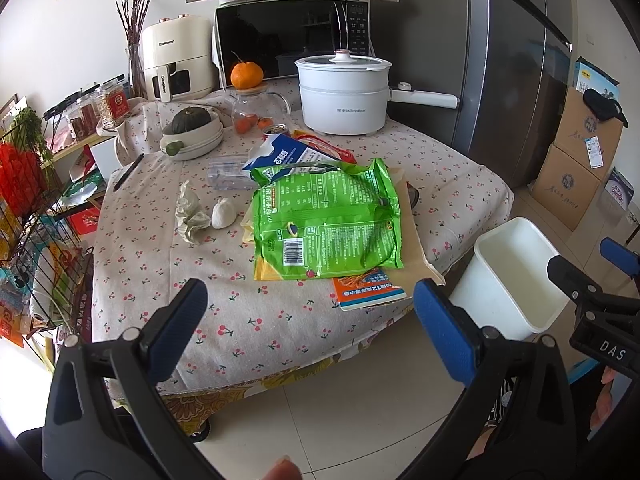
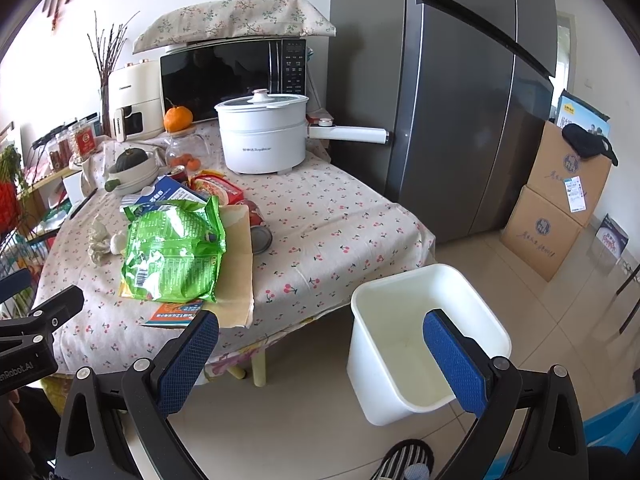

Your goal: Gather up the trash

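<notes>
The task looks to be at its very start: both tools hang in the air in front of the table (image 1: 280, 320), nothing is picked up, and the white bin (image 2: 424, 320) on the floor beside the table corner looks empty. The left gripper (image 1: 308, 320) has its jaws wide apart and holds nothing; the right gripper (image 2: 320, 356) is spread just as wide and is also empty. The trash lies together on the cherry-pattern cloth: a big green bag (image 1: 326, 220) on top of a sheet of brown cardboard (image 2: 240, 264) and an orange-blue wrapper (image 1: 368, 290), with a crumpled paper (image 1: 191, 216) and a small white ball of tissue (image 1: 223, 213) just beside it on the left, and a blue-white carton (image 1: 280, 152) behind it. I judge that the next move is to bring one gripper forward and down over the nearest piece, probably the green bag; because it is flat and slippery, the jaws must catch a raised edge or fold and not press on the flat middle. The right wrist view shows the whole bin and a can (image 2: 260, 236) lying on its side against the cardboard, which is almost hidden in the left view; the left wrist view shows the crumpled paper, the tissue and a clear plastic bottle (image 1: 228, 172) more plainly.
</notes>
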Motion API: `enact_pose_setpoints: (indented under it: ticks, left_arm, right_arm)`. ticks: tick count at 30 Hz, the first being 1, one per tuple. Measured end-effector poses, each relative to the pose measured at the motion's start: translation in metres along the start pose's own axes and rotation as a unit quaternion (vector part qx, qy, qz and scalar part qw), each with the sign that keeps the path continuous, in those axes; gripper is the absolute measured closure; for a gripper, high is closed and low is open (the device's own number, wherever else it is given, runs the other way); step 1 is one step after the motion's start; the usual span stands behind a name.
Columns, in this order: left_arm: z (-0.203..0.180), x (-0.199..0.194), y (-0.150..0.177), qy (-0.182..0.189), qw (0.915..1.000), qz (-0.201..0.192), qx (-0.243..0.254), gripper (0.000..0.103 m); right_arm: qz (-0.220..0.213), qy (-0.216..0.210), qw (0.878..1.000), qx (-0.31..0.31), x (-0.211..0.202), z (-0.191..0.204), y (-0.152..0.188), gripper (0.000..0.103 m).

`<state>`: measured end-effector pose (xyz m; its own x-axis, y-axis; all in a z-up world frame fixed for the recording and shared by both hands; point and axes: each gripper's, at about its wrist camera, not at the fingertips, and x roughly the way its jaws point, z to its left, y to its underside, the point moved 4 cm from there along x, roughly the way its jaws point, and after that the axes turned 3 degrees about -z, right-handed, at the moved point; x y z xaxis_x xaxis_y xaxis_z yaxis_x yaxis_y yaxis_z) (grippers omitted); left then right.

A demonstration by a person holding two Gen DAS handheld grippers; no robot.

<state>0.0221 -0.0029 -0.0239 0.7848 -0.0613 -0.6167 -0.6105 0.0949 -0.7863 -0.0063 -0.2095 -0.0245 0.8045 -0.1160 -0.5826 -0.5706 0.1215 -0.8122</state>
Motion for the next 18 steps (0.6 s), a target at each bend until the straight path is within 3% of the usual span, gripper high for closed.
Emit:
enact_pose_setpoints:
  ticks: [18]
  left_arm:
    - [0.0079, 0.006, -0.0001, -0.001, 0.9999, 0.014, -0.004, 0.001]
  right_arm:
    - [-0.001, 0.009, 1.0, -0.001, -0.0029, -0.0027, -0.0017, 0.0]
